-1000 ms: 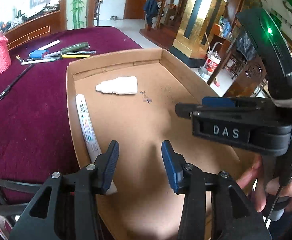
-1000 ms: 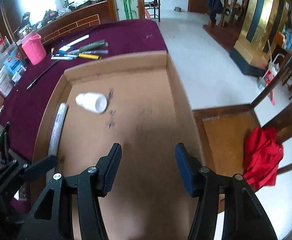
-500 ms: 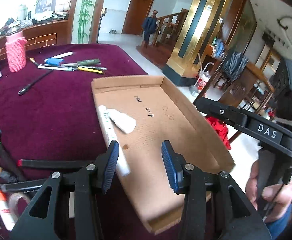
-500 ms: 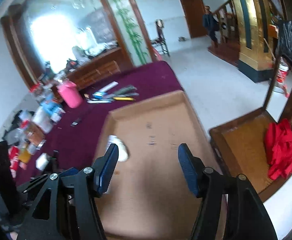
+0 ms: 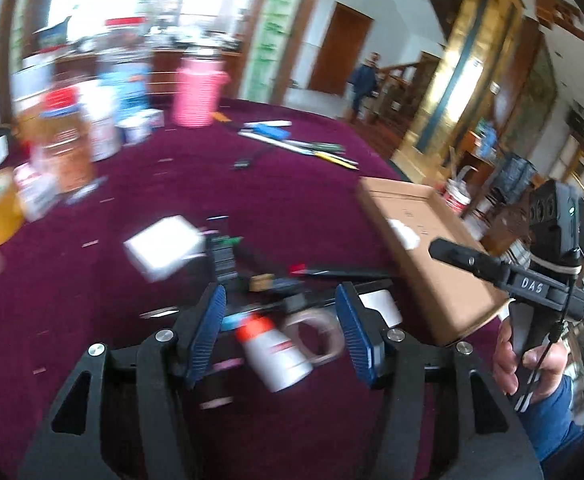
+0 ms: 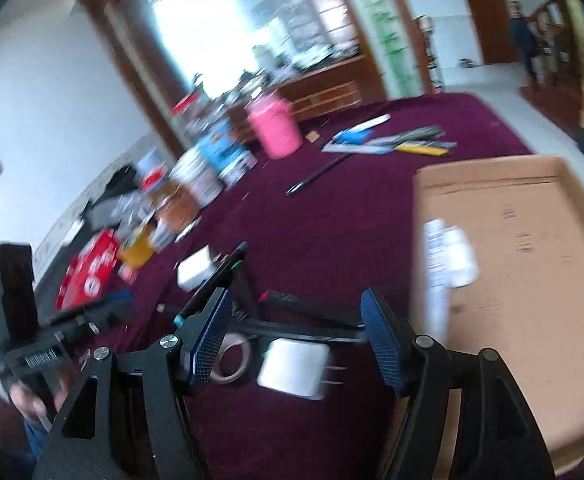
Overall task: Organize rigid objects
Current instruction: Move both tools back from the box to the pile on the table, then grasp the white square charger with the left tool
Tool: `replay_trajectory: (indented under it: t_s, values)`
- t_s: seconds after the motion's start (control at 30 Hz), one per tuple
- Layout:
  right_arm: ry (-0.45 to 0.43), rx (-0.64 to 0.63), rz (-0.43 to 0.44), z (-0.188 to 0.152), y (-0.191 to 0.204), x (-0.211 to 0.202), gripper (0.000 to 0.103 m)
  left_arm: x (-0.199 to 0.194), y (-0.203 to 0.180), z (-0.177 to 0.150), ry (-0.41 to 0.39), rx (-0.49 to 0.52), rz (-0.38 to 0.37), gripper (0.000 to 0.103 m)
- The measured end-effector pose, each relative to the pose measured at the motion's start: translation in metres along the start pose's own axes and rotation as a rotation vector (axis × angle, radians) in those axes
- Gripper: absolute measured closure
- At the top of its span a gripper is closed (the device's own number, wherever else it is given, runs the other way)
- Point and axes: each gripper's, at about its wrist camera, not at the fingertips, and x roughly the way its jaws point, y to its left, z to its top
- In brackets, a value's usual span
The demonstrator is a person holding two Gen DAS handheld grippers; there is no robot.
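A maroon-clothed table (image 5: 300,208) carries a cardboard tray (image 6: 532,280), pens (image 5: 304,146), jars — and a tape roll (image 5: 318,334).

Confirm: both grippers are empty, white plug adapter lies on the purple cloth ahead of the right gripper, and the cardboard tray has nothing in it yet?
Not quite. The cardboard tray already holds a white bottle and a white tube along its left wall, as the right wrist view shows. The rest stands: the left gripper and right gripper grip nothing, jaws opening, and the white plug adapter lies on the purple cloth.
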Motion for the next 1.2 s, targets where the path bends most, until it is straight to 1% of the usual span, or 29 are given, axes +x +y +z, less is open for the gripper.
replay_trajectory:
  t_s: [0.07,0.17,0.23,0.3,0.33,0.37,0.43,0.47,0.5,0.53,0.6,0.63,0.67,0.73,0.87,0.93,1.03,1.13,1.17,1.2]
  values:
    - [0.031,-0.027,0.039,-0.005,0.009,0.017,0.041,-0.011,0.027,-0.006,-0.013,-0.022,0.035,0.047]
    - [0.014,-0.074,0.066,-0.011,0.015,0.026,0.041,-0.013,0.056,-0.007,-0.012,-0.047,0.096,0.044]
    - [-0.004,-0.103,0.081,-0.016,0.014,0.028,0.041,-0.008,0.068,-0.002,0.004,-0.038,0.082,0.032]
    - [-0.012,-0.105,0.096,-0.019,0.014,0.025,0.041,0.003,0.079,0.009,0.036,-0.028,0.091,0.028]
    - [-0.019,-0.101,0.113,-0.02,0.012,0.025,0.041,0.014,0.082,0.018,0.066,0.0,0.062,0.027]
    - [-0.028,-0.094,0.122,-0.02,0.01,0.024,0.041,0.02,0.084,0.023,0.084,0.019,0.054,0.027]
    - [-0.029,-0.079,0.126,-0.019,0.005,0.023,0.041,0.037,0.085,0.033,0.114,0.041,0.082,0.027]
    - [-0.032,-0.073,0.125,-0.019,0.004,0.023,0.041,0.05,0.083,0.038,0.15,0.086,0.067,0.027]
    - [-0.035,-0.067,0.123,-0.019,0.002,0.022,0.041,0.059,0.082,0.041,0.165,0.115,0.073,0.027]
    - [-0.035,-0.065,0.125,-0.019,0.001,0.022,0.041,0.068,0.083,0.044,0.171,0.13,0.095,0.027]
    - [-0.037,-0.065,0.132,-0.018,0.001,0.021,0.041,0.085,0.083,0.047,0.222,0.169,0.074,0.027]
    - [-0.035,-0.067,0.135,-0.018,0.001,0.021,0.041,0.092,0.084,0.047,0.231,0.186,0.076,0.027]
    - [-0.03,-0.071,0.138,-0.018,0.003,0.023,0.041,0.099,0.085,0.048,0.235,0.203,0.098,0.027]
    - [-0.021,-0.077,0.14,-0.019,0.002,0.024,0.041,0.109,0.085,0.048,0.273,0.237,0.082,0.027]
    - [-0.01,-0.087,0.147,-0.02,0.005,0.027,0.041,0.116,0.08,0.048,0.282,0.293,0.072,0.027]
    - [-0.001,-0.085,0.146,-0.02,0.005,0.03,0.041,0.125,0.077,0.049,0.299,0.306,0.066,0.027]
    - [0.007,-0.082,0.142,-0.021,0.004,0.031,0.041,0.138,0.072,0.048,0.316,0.317,0.097,0.027]
    - [0.014,-0.075,0.143,-0.021,0.003,0.033,0.041,0.143,0.076,0.05,0.283,0.249,0.123,0.028]
    - [0.016,-0.074,0.139,-0.022,0.002,0.033,0.041,0.142,0.079,0.05,0.279,0.219,0.129,0.03]
    - [0.022,-0.071,0.135,-0.022,0.002,0.034,0.041,0.141,0.081,0.049,0.274,0.18,0.136,0.043]
